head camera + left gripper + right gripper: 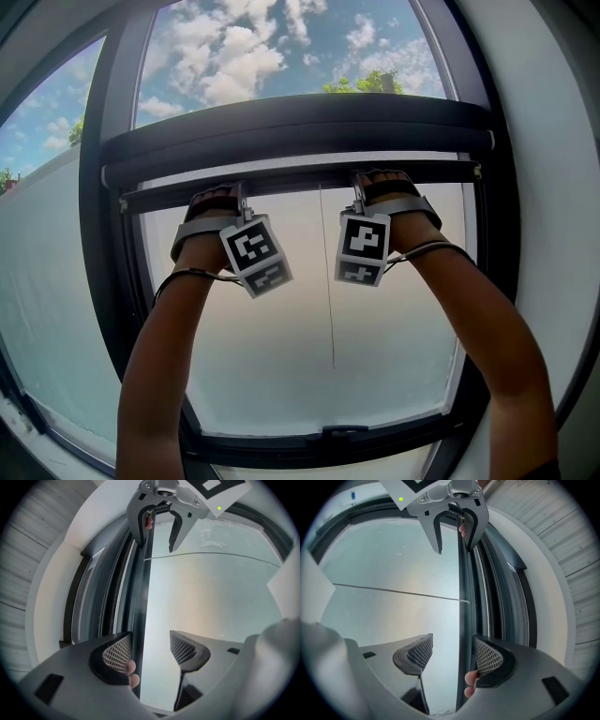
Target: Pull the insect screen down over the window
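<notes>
Insect screen bar [291, 180] lies level near the top of the window frame [114, 281], just under the dark cassette [300, 127]. Its long axis runs from the frame's left side to its right.

Left gripper [223, 194] and right gripper [373, 180] straddle the bar, jaws spread.

Marker cubes [255, 253] carry black-and-white squares.

Each gripper view shows the bar just beside one pad, with fingertips [132, 673] close by. The head view alone shows clouded sky [234, 56].

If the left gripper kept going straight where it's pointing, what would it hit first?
Probably the dark screen bar, which runs between the open jaws of the left gripper, hard by one of them. Behind it lies the window glass, but how far is unclear.
</notes>
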Motion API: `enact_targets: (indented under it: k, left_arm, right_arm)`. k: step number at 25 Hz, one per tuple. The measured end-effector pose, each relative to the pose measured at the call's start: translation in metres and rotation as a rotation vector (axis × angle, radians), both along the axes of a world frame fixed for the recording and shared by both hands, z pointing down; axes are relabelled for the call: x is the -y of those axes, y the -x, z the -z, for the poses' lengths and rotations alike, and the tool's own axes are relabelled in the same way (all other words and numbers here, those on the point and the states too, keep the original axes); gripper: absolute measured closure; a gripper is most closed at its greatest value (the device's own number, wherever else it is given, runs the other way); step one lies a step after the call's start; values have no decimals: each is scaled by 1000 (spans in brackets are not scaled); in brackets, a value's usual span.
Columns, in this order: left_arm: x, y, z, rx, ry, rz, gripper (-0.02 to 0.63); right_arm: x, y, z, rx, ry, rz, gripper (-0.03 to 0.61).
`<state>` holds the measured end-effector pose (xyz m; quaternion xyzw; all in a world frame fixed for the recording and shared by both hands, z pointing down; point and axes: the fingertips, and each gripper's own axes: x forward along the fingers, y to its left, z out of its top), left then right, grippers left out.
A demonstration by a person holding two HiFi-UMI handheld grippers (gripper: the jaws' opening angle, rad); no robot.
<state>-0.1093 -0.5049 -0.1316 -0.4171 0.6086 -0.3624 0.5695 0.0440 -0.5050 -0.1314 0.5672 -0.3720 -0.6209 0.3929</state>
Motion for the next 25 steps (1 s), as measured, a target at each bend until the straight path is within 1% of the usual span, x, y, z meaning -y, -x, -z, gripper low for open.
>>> enact_targets:
  k: [4, 6, 9, 14, 18, 21, 25]
  left_arm:
    - [0, 1, -15, 12, 3, 1, 353]
    - [-1, 0, -23, 11, 26, -4, 353]
    - [-2, -1, -37, 22, 69, -3, 354]
    - [-2, 3, -57, 32, 136, 30, 365]
    - [-3, 1, -70, 41, 151, -6, 365]
    - [-4, 0, -85, 55, 166, -33, 370]
    - [-5, 0, -101, 66, 203, -23, 370]
  right_arm:
    - [-1, 2, -16, -2, 12, 20, 324]
    - [-1, 1, -24, -3, 14, 24, 324]
    - [-3, -1, -37, -4, 44, 14, 324]
    - [-3, 1, -57, -7, 71, 13, 324]
    - [-5, 1, -67, 0, 76, 25, 324]
    - [-7, -2, -83, -12, 103, 6, 325]
    - [-8, -3, -100, -30, 143, -4, 324]
